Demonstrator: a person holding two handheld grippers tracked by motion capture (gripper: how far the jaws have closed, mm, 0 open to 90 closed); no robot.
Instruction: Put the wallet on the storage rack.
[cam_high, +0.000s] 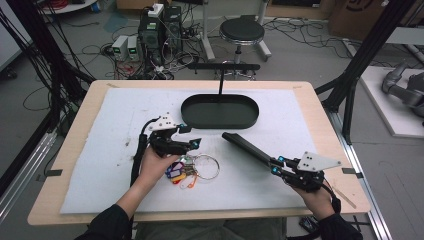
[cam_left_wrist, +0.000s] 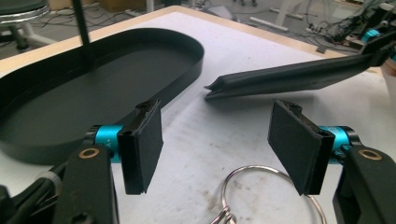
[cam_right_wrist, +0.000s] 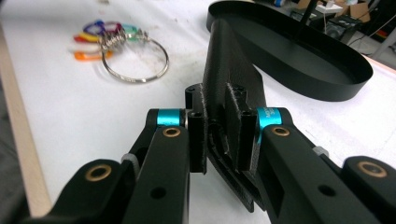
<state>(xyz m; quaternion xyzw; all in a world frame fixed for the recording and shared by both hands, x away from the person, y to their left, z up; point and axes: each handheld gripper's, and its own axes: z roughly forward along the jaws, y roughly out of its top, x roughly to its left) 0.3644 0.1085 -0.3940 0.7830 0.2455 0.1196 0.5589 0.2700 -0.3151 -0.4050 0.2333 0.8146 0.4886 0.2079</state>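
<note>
We held the right gripper (cam_high: 276, 165) near the table's (cam_high: 80, 135) front right corner, w/ its fingers (cam_right_wrist: 238, 126) clamped on the near end of a long black bar (cam_high: 247, 146). The bar ran up and left from the grip toward the oval black tray (cam_high: 220, 111); its far tip stopped just short of the tray's front wall. In the left gripper view the bar (cam_left_wrist: 289, 77) looked lifted a bit off the white mat (cam_high: 125, 115), tip beside the tray (cam_left_wrist: 93, 98), but we couldn't tell for sure if it touched the mat.

Our left gripper (cam_high: 190, 137) sat left of centre, its fingers (cam_left_wrist: 144, 144) spread wide w/ nothing between them, pointing toward the tray and the bar's tip. Just below and in front of them lay a big metal key ring (cam_high: 206, 166) on the mat, w/ a bunch of coloured key tags (cam_high: 179, 172) at its left, right next to our left hand (cam_high: 156, 165). In the right gripper view the ring (cam_right_wrist: 135, 63) and tags (cam_right_wrist: 95, 39) lay well apart from the bar, flat on the mat.

A thin black post (cam_high: 220, 82) rose from the tray's far edge.
</note>
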